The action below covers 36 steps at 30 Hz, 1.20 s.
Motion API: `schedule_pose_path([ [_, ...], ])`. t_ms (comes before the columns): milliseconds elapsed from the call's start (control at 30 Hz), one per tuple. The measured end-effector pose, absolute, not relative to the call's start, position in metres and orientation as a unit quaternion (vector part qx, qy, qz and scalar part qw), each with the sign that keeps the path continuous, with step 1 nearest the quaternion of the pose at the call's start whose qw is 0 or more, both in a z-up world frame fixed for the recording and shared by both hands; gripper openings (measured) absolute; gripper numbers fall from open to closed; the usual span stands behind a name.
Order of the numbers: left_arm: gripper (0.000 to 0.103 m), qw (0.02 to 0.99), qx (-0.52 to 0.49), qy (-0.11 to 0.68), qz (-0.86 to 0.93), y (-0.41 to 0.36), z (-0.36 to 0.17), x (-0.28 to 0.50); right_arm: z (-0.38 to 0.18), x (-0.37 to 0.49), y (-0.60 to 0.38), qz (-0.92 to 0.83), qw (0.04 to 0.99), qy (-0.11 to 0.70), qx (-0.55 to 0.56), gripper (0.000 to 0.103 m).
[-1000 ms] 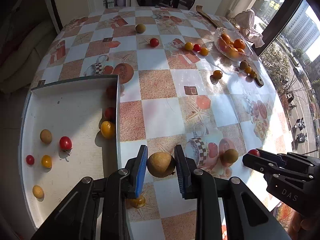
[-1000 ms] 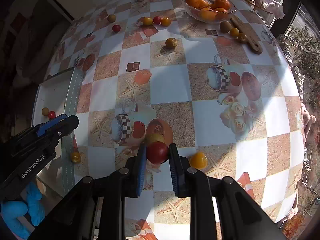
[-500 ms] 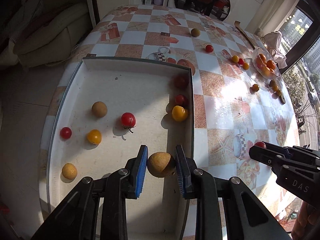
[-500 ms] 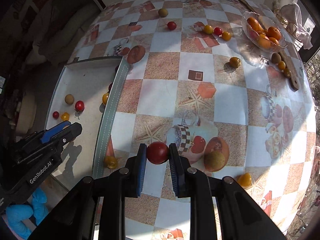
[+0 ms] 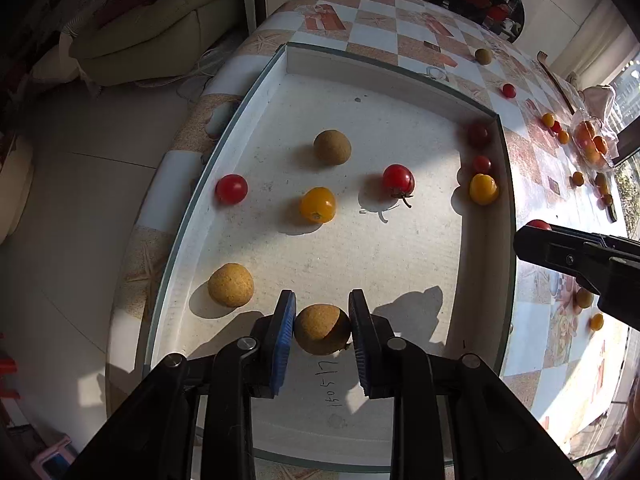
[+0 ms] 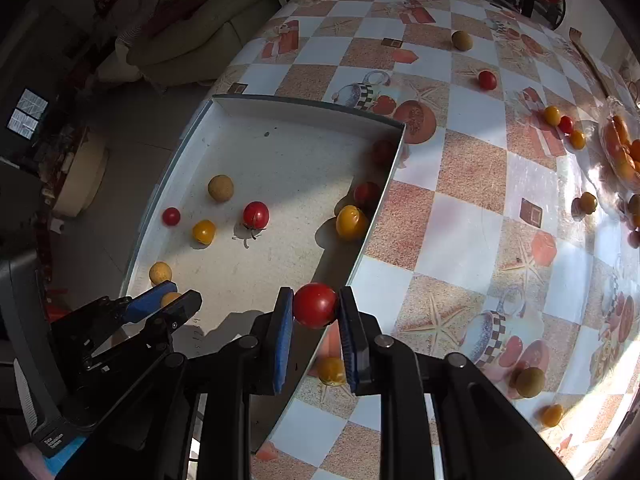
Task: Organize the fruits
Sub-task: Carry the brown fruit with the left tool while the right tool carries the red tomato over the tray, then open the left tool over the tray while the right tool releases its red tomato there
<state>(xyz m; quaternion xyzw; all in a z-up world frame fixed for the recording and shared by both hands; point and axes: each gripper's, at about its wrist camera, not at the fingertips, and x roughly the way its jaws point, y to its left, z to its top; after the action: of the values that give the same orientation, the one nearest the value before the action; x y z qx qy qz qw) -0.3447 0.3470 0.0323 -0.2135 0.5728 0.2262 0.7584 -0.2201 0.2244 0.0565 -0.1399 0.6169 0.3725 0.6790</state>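
My left gripper (image 5: 322, 330) is shut on a round tan fruit (image 5: 322, 328) and holds it over the near part of the white tray (image 5: 384, 76). The tray holds several red tomatoes, yellow tomatoes and tan fruits, such as a red tomato (image 5: 398, 179) and a yellow tomato (image 5: 317, 205). My right gripper (image 6: 314, 306) is shut on a red tomato (image 6: 315, 305) above the tray's right rim (image 6: 376, 216). It also shows at the right of the left wrist view (image 5: 536, 236). The left gripper shows at the lower left of the right wrist view (image 6: 168, 300).
The checkered table (image 6: 472, 184) carries loose fruits: a tan one (image 6: 462, 40), a red tomato (image 6: 487, 79), a yellow tomato (image 6: 331, 371) under my right gripper, a green-tan one (image 6: 529, 381). A glass bowl of oranges (image 6: 622, 148) stands far right. A sofa (image 5: 160, 32) lies beyond the table's left edge.
Both grippers have moved left with their fruits. The left one is now deeper over the tray and lower. The right one has come from the table to the tray's right rim.
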Motion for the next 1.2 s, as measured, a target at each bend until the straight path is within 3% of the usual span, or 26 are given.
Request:
schedule_pose_path([
  [600, 0.029, 0.759, -0.162, 0.586, 0.232, 0.337, 0.017, -0.342, 0.01, -0.218, 0.269, 0.367, 0.652, 0.64, -0.176, 0.025],
  [633, 0.033, 0.758, -0.159, 0.587, 0.235, 0.337, 0.017, -0.342, 0.007, -0.217, 0.269, 0.365, 0.651, 0.641, -0.178, 0.025],
  [667, 0.054, 0.757, -0.154, 0.588, 0.241, 0.337, 0.017, -0.342, 0.005, -0.217, 0.27, 0.363, 0.651, 0.642, -0.179, 0.025],
  [733, 0.078, 0.76, -0.154, 0.582, 0.245, 0.339, 0.018, -0.343, 0.005, -0.218, 0.27, 0.365, 0.653, 0.639, -0.181, 0.025],
  [833, 0.078, 0.762, -0.146, 0.582, 0.241, 0.337, 0.019, -0.343, 0.005, -0.22, 0.272, 0.367, 0.651, 0.638, -0.185, 0.027],
  [1033, 0.078, 0.758, -0.147, 0.589, 0.236, 0.335, 0.02, -0.342, 0.01, -0.219, 0.278, 0.381, 0.647, 0.637, -0.174, 0.056],
  [1100, 0.078, 0.757, -0.142, 0.593, 0.235, 0.334, 0.02, -0.339, 0.017, -0.219, 0.277, 0.388, 0.652, 0.633, -0.157, 0.072],
  [1200, 0.078, 0.757, -0.131, 0.597, 0.23, 0.33, 0.021, -0.334, 0.031, -0.213, 0.271, 0.388, 0.667, 0.622, -0.136, 0.08],
])
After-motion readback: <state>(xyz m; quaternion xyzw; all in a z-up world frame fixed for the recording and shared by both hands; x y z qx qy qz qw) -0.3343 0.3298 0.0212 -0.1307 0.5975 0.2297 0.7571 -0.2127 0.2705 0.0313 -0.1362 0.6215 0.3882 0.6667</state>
